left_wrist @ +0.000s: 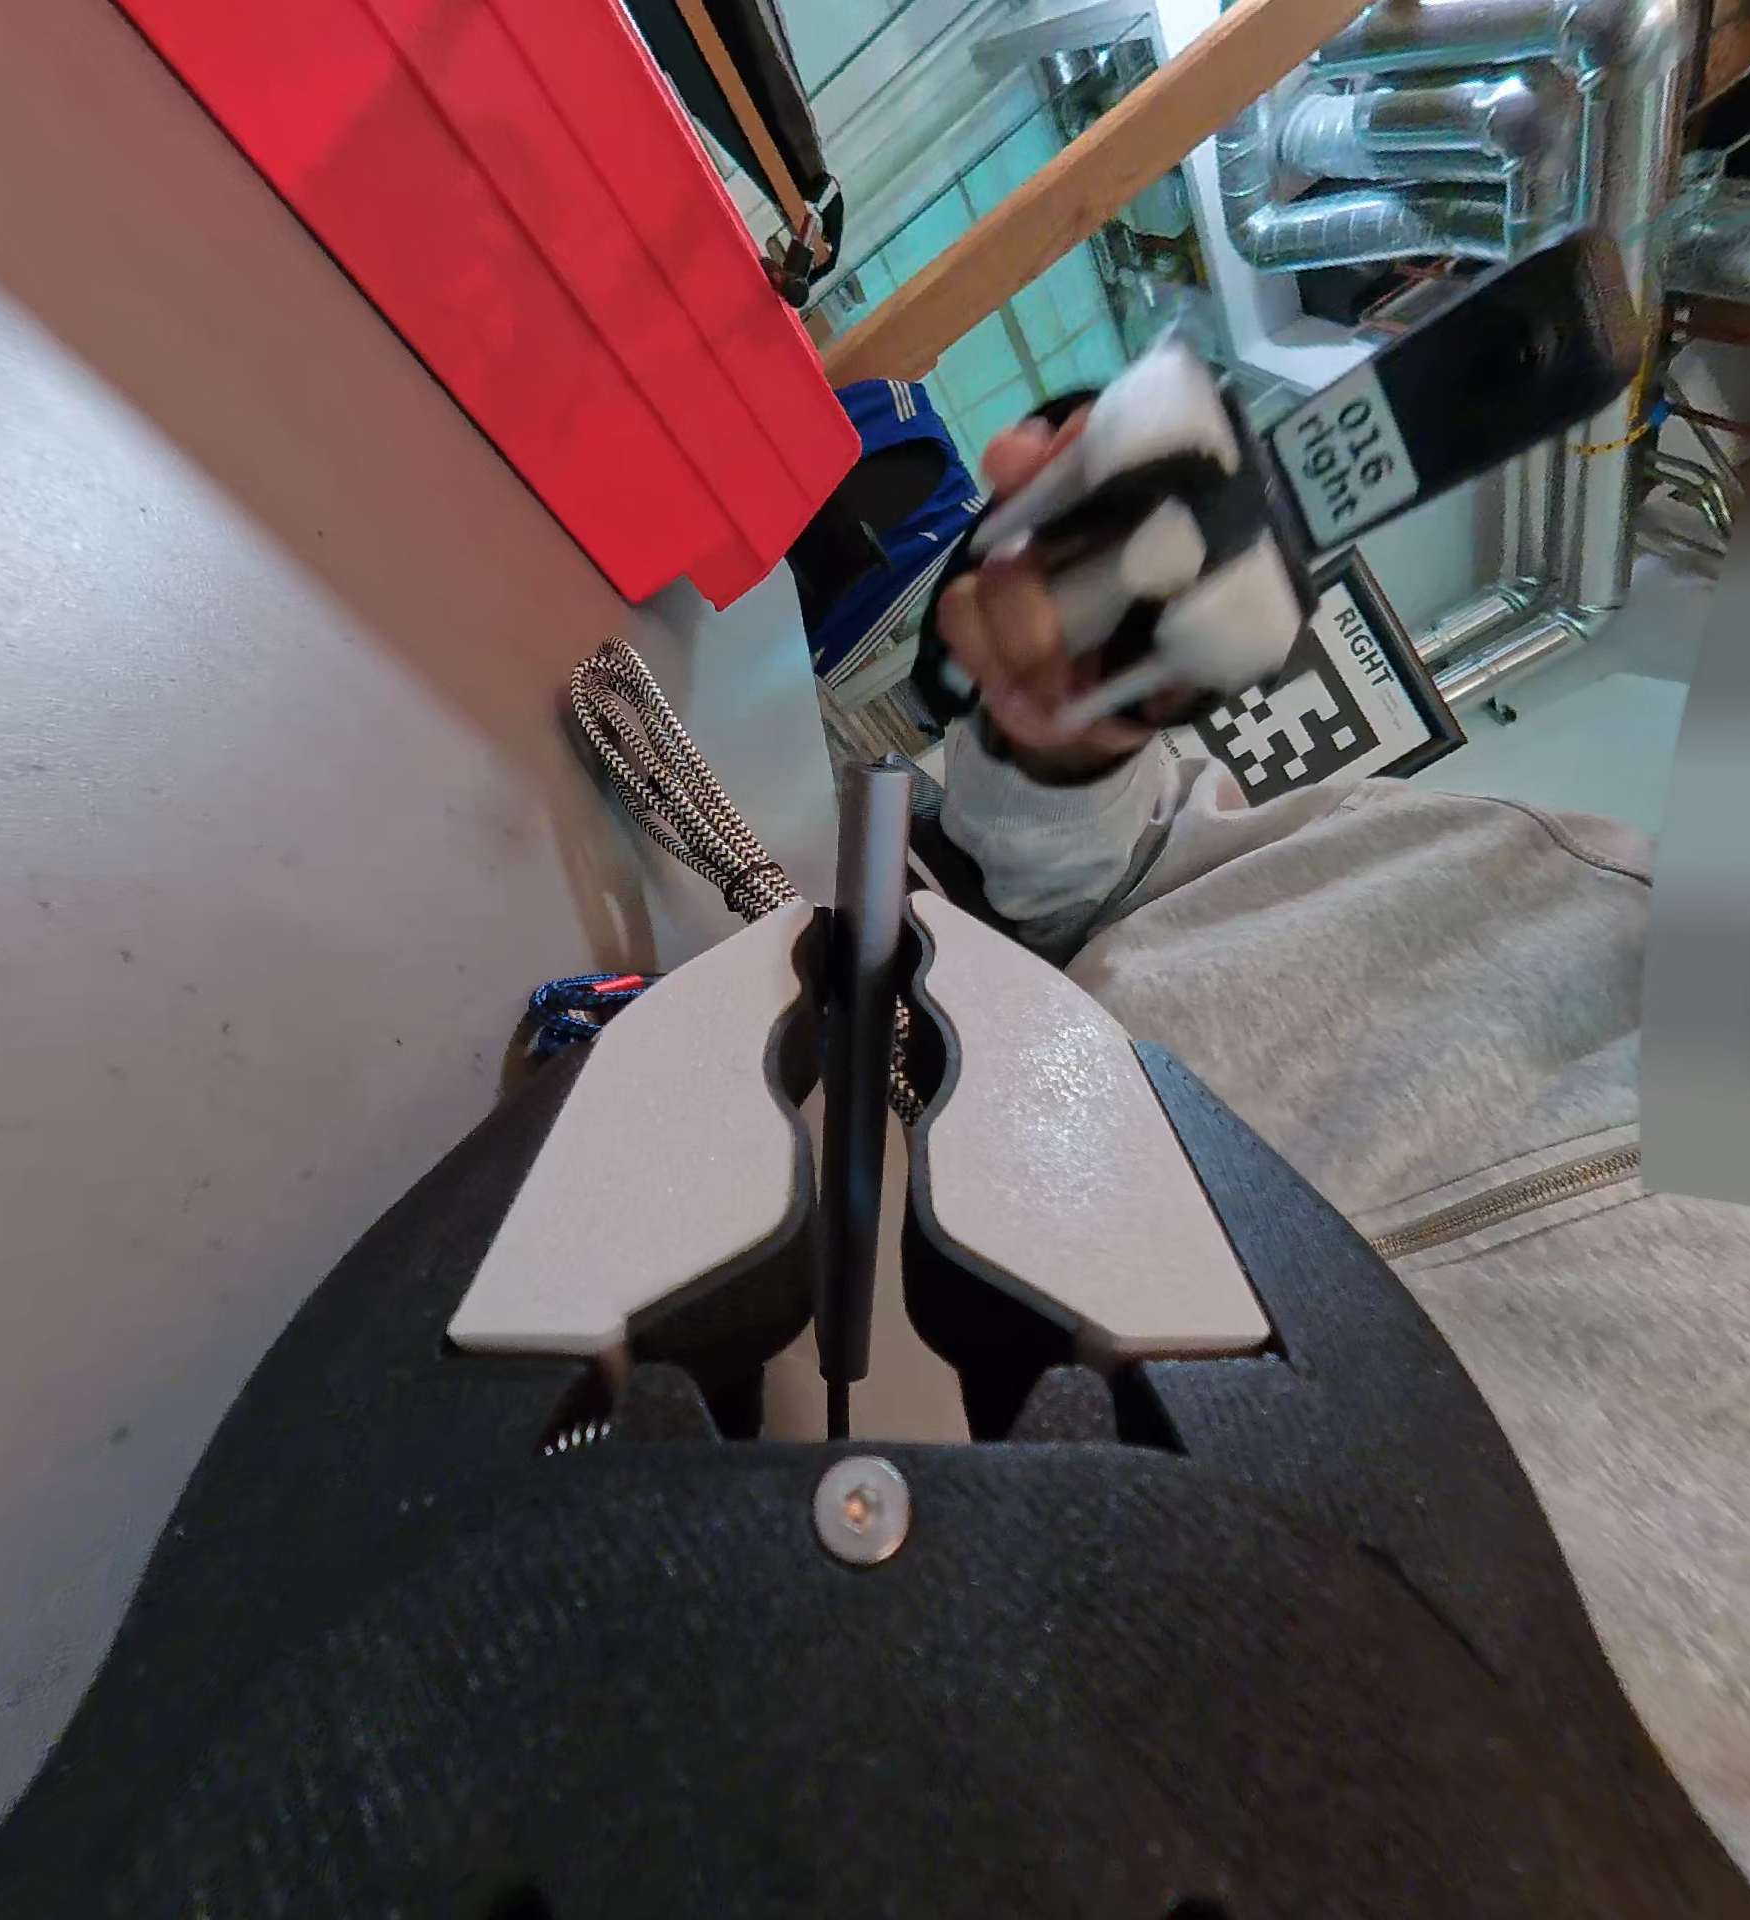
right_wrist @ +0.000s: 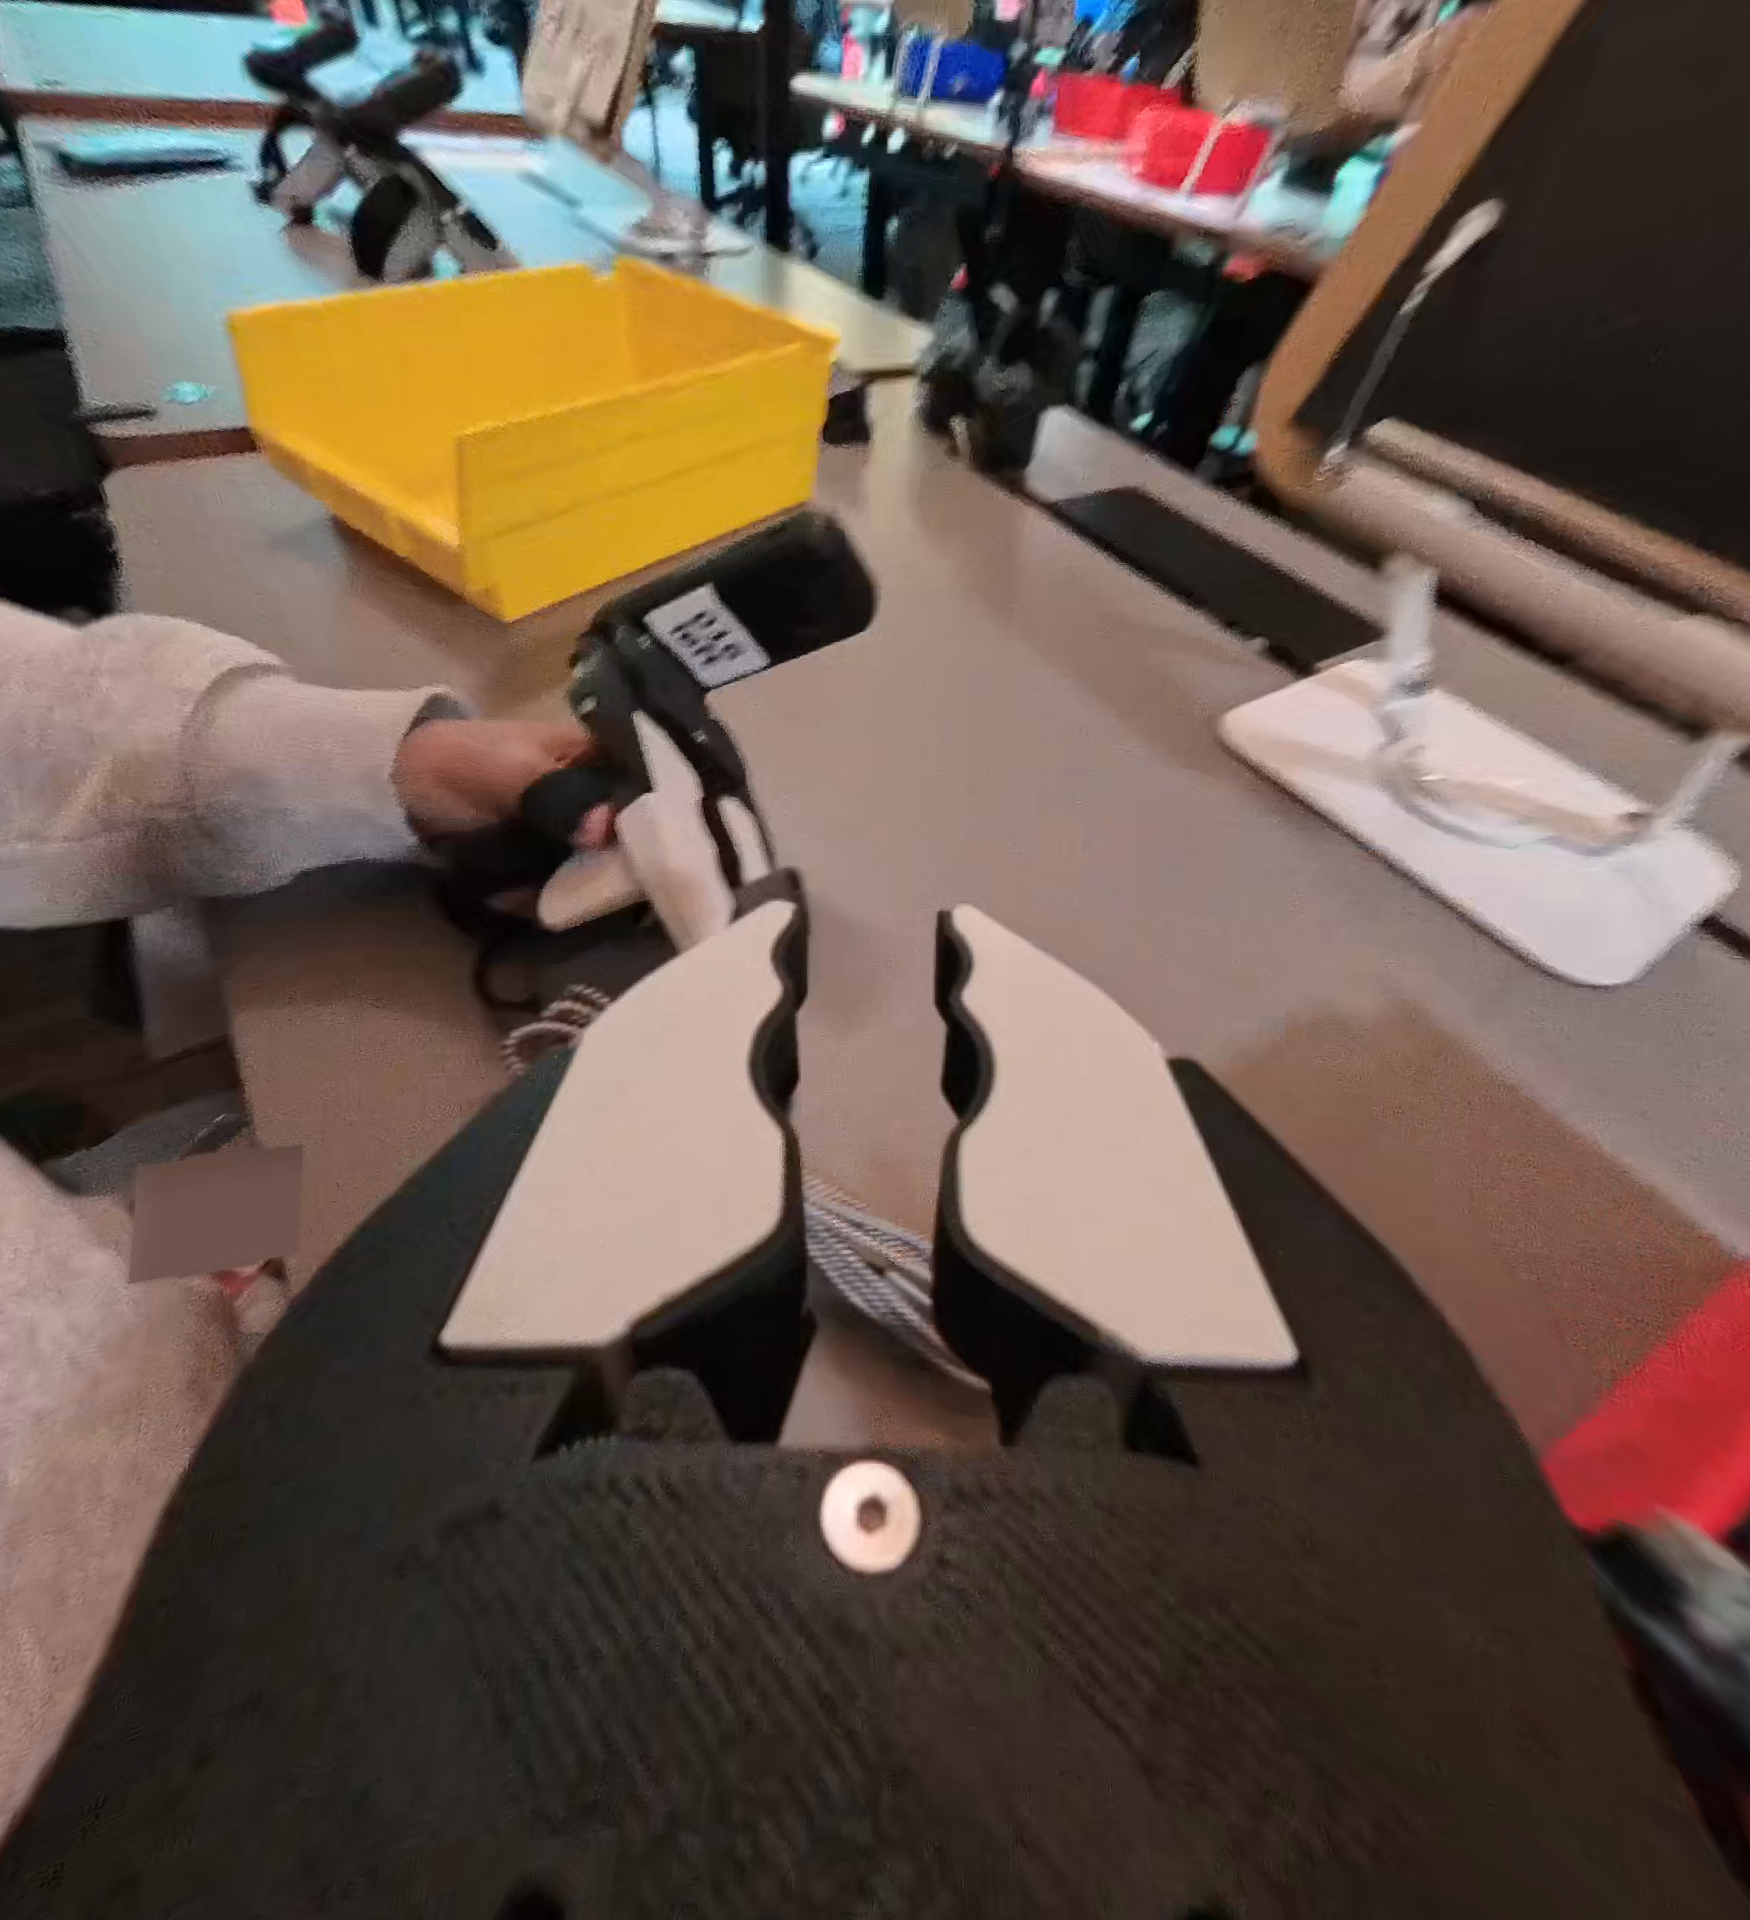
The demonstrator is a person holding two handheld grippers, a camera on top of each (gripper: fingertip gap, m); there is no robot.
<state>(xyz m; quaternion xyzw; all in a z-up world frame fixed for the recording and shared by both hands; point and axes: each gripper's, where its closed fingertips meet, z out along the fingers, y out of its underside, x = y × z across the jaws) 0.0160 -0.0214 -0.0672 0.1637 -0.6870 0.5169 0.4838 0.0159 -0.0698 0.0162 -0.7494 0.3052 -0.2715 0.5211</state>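
Centrally, left gripper (left_wrist: 860, 925) clamped on a slim dark rod (left_wrist: 866, 935), braided cable (left_wrist: 673, 769) just beyond. Right gripper (right_wrist: 871, 925) narrowly parted, holding nothing, lower centre above the table (right_wrist: 1058, 748). Risks rod slipping, given so thin a pinch.

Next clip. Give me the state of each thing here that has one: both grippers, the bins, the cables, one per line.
left gripper: shut on a dark rod, which sticks out past the tips
right gripper: open, nothing between the fingers
yellow bin: upright on the table, looks empty
red bin: on the table, inside not visible
striped cable: bundled, lying by the left gripper
blue cable: partly hidden behind the left gripper
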